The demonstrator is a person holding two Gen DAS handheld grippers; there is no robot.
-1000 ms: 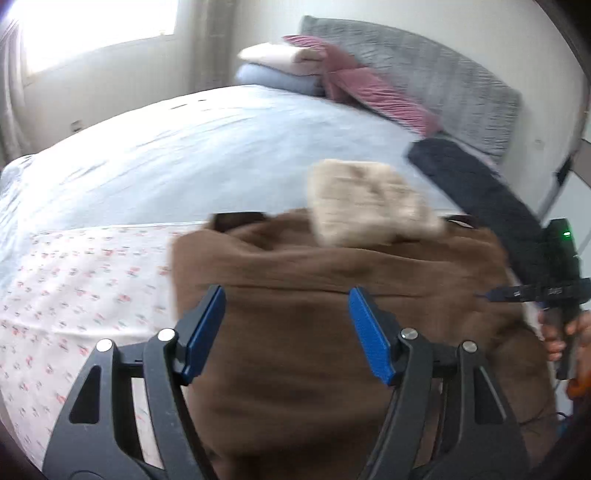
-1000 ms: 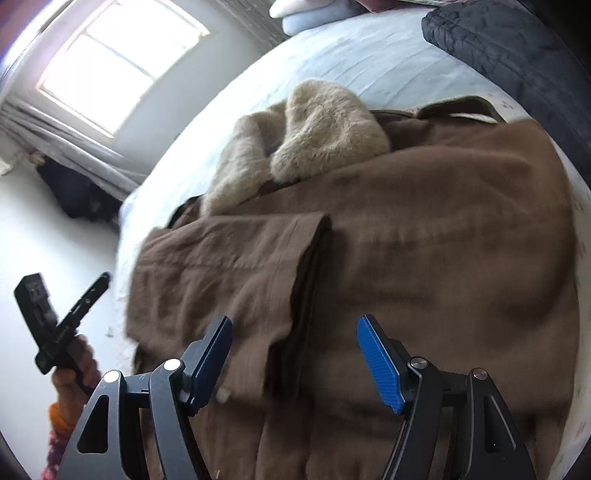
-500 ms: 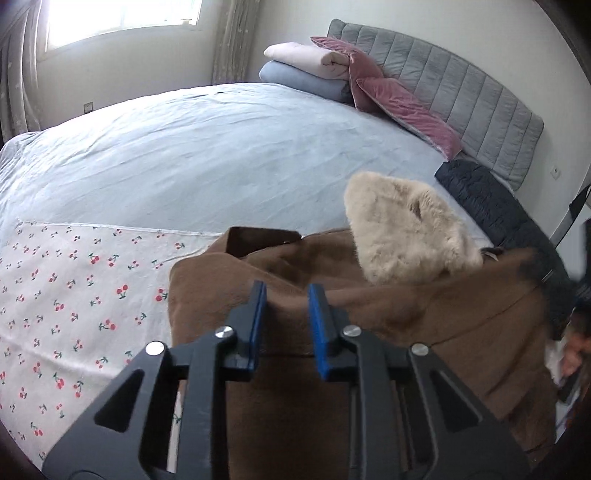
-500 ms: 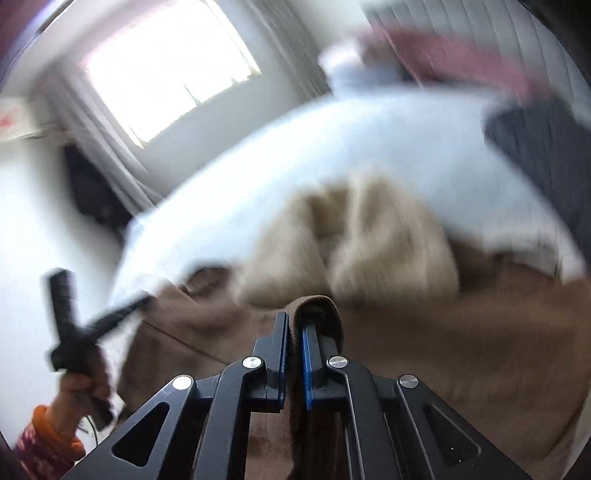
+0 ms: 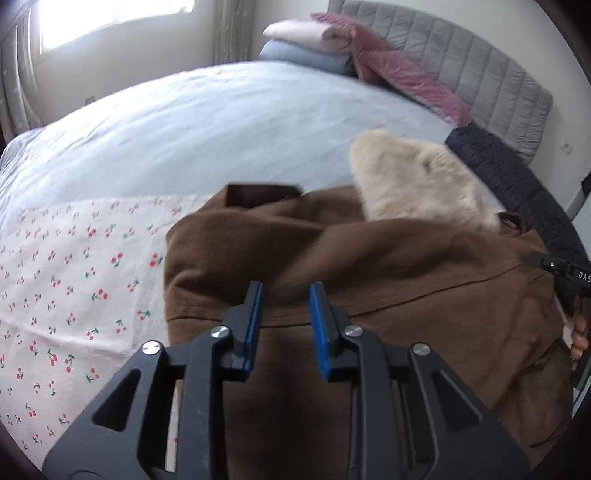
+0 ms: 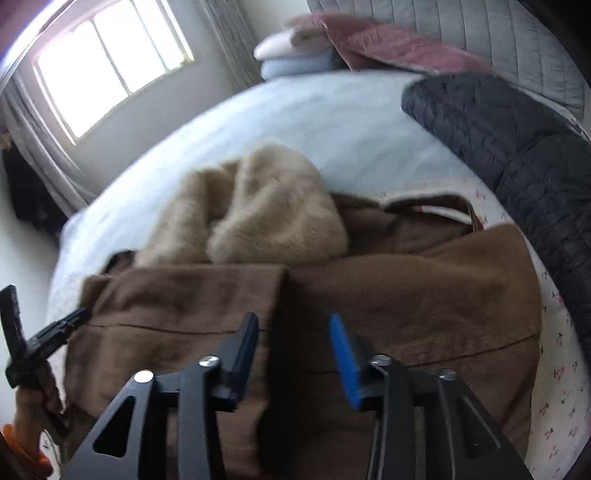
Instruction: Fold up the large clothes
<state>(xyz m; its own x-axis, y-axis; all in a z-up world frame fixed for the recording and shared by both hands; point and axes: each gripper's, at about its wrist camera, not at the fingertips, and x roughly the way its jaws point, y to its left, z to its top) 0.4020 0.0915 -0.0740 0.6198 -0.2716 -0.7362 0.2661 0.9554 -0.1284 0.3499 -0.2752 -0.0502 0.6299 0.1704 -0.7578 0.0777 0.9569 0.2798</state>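
Brown wool coat (image 5: 369,295) lies bunched on the bed just ahead of both tools, left tool (image 5: 285,325) and right tool (image 6: 295,350) both parted and empty, so the heavy fur collar (image 6: 266,214) may drag the loose fold apart.

Your backdrop: bed (image 5: 207,122) in pale blue sheet, grey padded headboard (image 5: 480,70), bright window (image 6: 110,70) with curtains (image 5: 231,29), white walls.
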